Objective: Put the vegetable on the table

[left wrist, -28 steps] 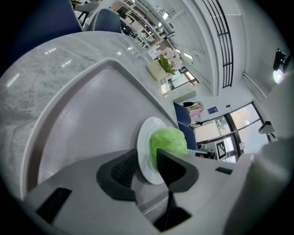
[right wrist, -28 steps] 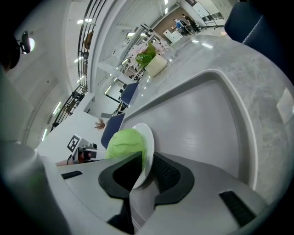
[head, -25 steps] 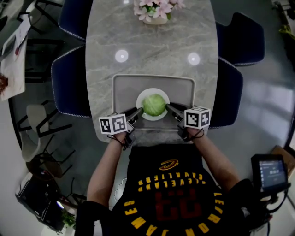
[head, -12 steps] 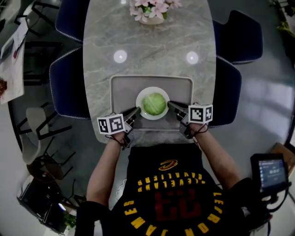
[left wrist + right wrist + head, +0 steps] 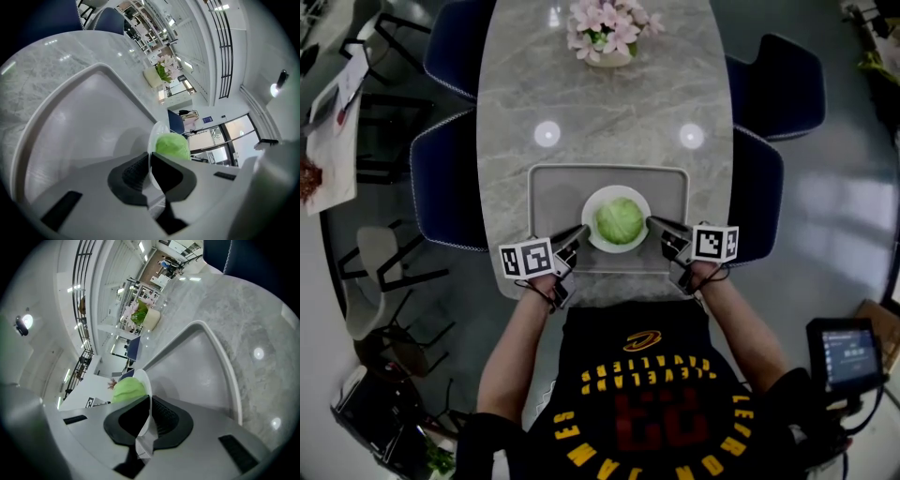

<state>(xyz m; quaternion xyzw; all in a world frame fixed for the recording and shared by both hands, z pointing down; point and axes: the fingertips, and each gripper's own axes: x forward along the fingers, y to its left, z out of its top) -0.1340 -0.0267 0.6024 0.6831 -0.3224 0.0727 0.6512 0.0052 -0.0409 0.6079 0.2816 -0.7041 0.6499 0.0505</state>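
Pinching white plate (image 5: 592,210)'s rim with left claw (image 5: 584,231), jaws just closing, and right claw (image 5: 652,222). Holding green cabbage (image 5: 620,220) over tray (image 5: 551,192).

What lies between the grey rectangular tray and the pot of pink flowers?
Only bare grey marble tabletop, with two round bright spots on it, separates the grey rectangular tray from the pot of pink flowers; the head view shows it.

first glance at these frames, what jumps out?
A green cabbage on a white plate over a grey tray, at the near end of the marble table. The left gripper and right gripper pinch the plate's rim from opposite sides; the left's jaws have just been closing on it. A pot of pink flowers stands at the far end.
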